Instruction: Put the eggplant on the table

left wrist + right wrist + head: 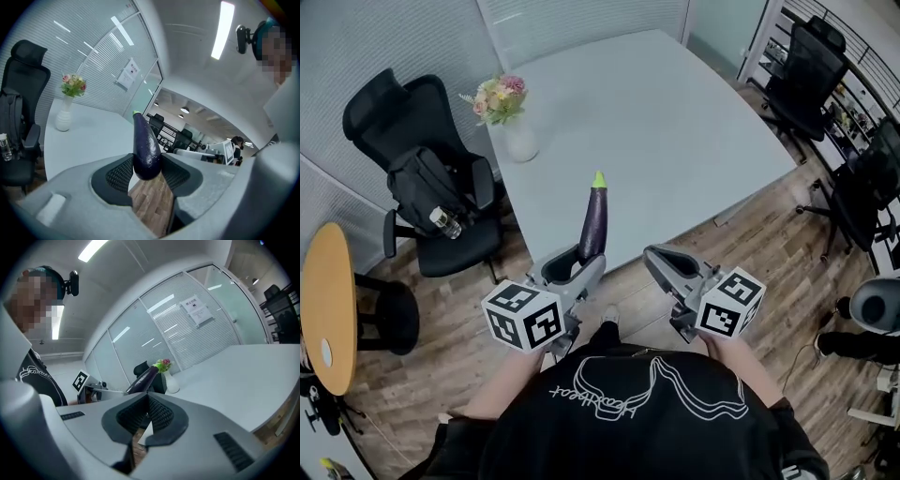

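Observation:
A dark purple eggplant (593, 220) with a green stem tip stands out forward from my left gripper (574, 265), which is shut on its blunt end. In the left gripper view the eggplant (145, 145) sits pressed between both black pads of the gripper (146, 163). Its tip reaches over the near edge of the pale grey table (675, 122). My right gripper (668, 261) hangs beside it over the wooden floor, shut with nothing in it (149, 401). The right gripper view shows the eggplant (143, 377) off to the left.
A white vase of flowers (511, 117) stands at the table's left edge. A black office chair with a backpack and bottle (431, 187) is left of the table. A round wooden table (328, 305) is at far left. More black chairs (806, 75) stand at right.

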A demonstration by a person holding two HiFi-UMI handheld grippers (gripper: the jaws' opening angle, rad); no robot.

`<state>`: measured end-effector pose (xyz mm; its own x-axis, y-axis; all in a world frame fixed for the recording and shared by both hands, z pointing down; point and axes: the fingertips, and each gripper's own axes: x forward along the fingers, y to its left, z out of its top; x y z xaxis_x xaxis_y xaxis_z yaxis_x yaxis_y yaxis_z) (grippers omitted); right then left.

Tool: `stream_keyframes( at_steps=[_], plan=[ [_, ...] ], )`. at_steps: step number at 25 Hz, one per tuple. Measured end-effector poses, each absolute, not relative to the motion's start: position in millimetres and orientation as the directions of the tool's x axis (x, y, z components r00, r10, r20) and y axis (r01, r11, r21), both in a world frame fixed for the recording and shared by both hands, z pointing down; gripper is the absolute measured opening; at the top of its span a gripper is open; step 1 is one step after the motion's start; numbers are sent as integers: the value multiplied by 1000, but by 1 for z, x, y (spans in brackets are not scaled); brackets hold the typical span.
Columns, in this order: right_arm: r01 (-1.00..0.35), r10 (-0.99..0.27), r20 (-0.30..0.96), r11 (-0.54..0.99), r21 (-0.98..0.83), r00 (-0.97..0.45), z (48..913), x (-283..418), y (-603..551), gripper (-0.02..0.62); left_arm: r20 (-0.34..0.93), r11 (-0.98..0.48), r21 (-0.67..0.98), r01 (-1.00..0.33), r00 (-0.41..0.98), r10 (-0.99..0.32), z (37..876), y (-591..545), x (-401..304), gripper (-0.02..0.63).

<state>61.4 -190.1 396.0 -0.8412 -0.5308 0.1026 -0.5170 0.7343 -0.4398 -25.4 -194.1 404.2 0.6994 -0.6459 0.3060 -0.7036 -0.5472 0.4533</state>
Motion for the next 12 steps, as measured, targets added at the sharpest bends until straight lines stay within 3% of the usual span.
stream_keyframes(
  at_steps=[12],
  plan=[
    [-539, -507, 200, 719, -439, -839, 426, 12, -287, 8, 418, -499, 409, -764, 643, -642, 456, -296, -88, 192]
  ],
)
